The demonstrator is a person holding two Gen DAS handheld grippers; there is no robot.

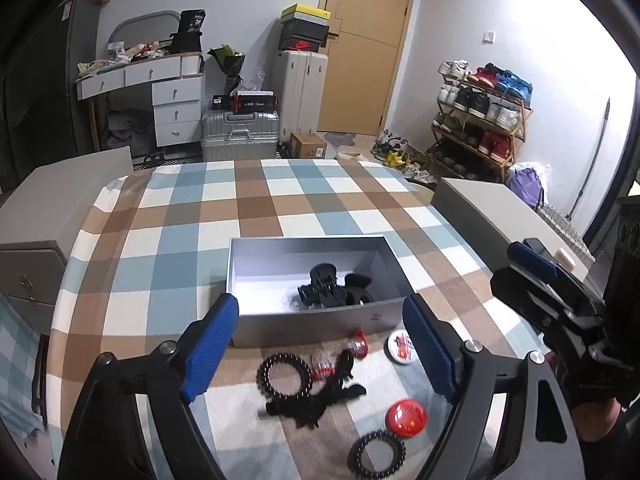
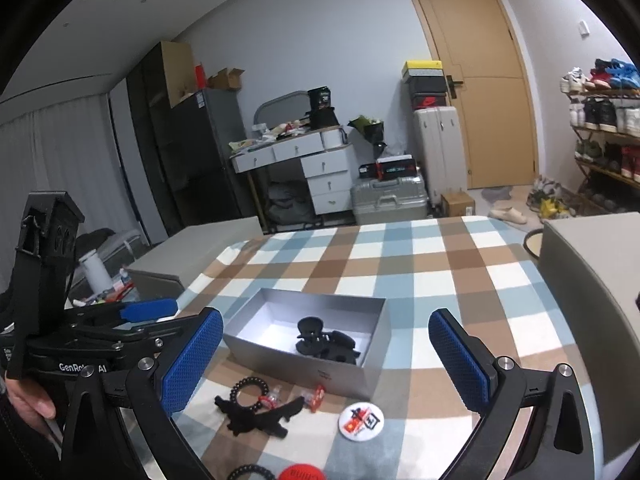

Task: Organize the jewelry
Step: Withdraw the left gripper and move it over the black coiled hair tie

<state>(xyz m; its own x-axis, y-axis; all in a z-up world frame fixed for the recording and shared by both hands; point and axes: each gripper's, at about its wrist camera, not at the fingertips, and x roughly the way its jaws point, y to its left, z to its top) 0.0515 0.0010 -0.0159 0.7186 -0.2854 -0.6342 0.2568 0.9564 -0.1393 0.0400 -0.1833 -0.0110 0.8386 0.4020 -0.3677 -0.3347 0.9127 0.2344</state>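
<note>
A silver box (image 1: 316, 280) sits open on the checked worktop (image 1: 256, 200). Its long side runs across the left wrist view. In the right wrist view the same box (image 2: 308, 340) is seen turned at a slant. Black hair clips (image 1: 324, 292) lie inside it, toward its right end.

Just in front of the box, more small things are spread on the cloth. A black beaded ring (image 1: 285, 374) lies beside a black bow (image 1: 316, 398). Two small red and clear clips (image 1: 356, 344) lie close to the box wall. A white round badge (image 1: 401, 347) lies to their right. A red round badge (image 1: 406, 418) is seen whole only in the left wrist view. A second black ring (image 1: 376, 454) lies near it.

The left gripper (image 1: 320, 348) is held above these things, its blue fingers (image 1: 210, 350) spread apart with nothing gripped. The right gripper (image 2: 326, 360) is spread wide too, and nothing is held by it. Each gripper is seen from the side in the other view.
</note>
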